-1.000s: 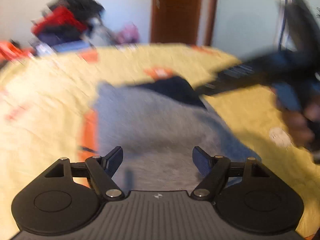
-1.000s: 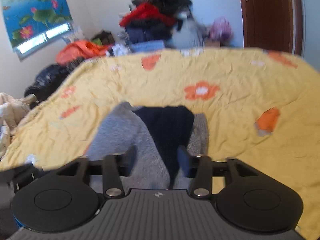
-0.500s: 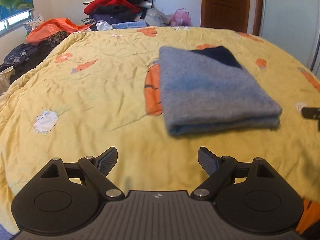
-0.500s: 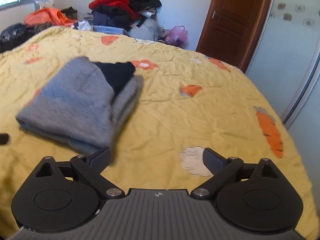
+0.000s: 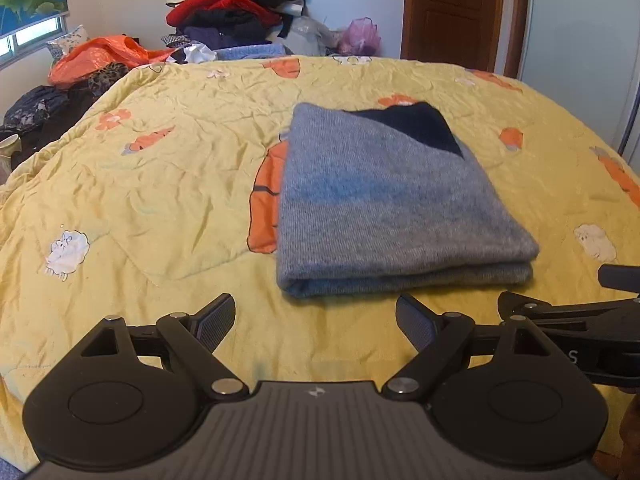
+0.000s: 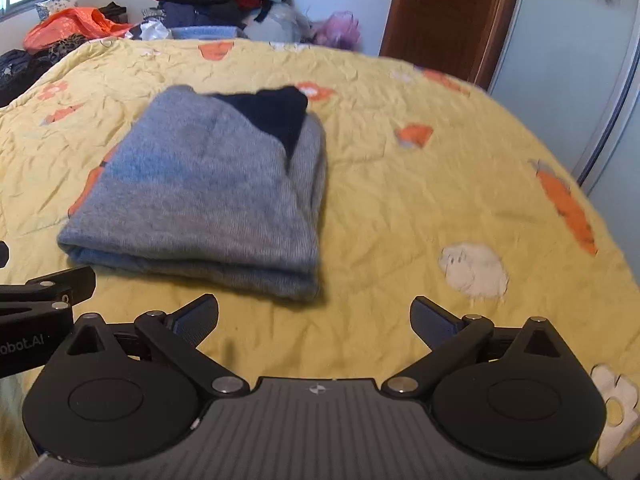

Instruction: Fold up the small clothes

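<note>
Lying folded, the fuzzy grey knit sweater (image 5: 384,204) faces both empty, spread tools (image 5: 315,318) (image 6: 314,318).

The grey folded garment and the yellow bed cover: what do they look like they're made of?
The grey garment looks like a soft, matte knit, perhaps wool: fine ribbed rows and a fuzzy surface show. The yellow bed cover looks like thin woven cotton or a blend, matte and printed, with many fine creases.
</note>
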Motion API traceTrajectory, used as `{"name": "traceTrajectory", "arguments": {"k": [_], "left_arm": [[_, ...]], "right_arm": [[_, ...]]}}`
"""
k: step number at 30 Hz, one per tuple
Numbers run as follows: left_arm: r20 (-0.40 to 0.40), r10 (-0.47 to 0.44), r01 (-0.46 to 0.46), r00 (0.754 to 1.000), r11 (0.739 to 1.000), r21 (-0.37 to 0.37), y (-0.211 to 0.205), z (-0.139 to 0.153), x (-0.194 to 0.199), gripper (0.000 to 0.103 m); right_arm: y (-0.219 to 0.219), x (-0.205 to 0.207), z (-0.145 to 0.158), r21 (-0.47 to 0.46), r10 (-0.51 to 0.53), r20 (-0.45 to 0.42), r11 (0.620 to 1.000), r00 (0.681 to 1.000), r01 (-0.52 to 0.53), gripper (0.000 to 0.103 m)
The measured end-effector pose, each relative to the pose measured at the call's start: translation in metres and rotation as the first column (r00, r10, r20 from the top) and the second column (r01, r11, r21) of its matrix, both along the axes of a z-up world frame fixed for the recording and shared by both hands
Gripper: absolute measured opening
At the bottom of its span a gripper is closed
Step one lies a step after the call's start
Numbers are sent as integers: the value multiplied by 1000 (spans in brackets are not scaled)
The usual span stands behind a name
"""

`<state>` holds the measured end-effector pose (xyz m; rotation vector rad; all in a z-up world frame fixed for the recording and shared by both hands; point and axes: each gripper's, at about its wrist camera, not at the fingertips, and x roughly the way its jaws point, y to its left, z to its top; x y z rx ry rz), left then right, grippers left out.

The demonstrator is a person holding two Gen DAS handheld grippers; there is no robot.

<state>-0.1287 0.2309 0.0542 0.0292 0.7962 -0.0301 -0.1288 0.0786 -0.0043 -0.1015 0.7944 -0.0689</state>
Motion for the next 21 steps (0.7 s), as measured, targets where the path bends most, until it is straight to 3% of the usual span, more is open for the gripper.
{"name": "traceTrajectory", "arguments": {"k": [5, 9, 13, 21], "left_arm": [[4, 25, -25, 1000, 999, -45, 7, 6, 1, 88], [-20, 25, -26, 999, 999, -26, 4, 2, 1, 88], [-18, 22, -22, 1000, 1000, -21, 3, 2, 0, 88], [-9, 12, -13, 1000, 1000, -28, 3, 3, -2, 88]], "right_arm": [[-5, 3, 0, 35, -2, -26, 999, 1000, 3, 102], [-7, 4, -5, 53, -18, -60, 998, 998, 22, 102], [-4, 1, -2, 37, -10, -29, 999, 1000, 12, 102], [-18, 0, -3, 160, -44, -22, 986, 999, 47, 102]]}}
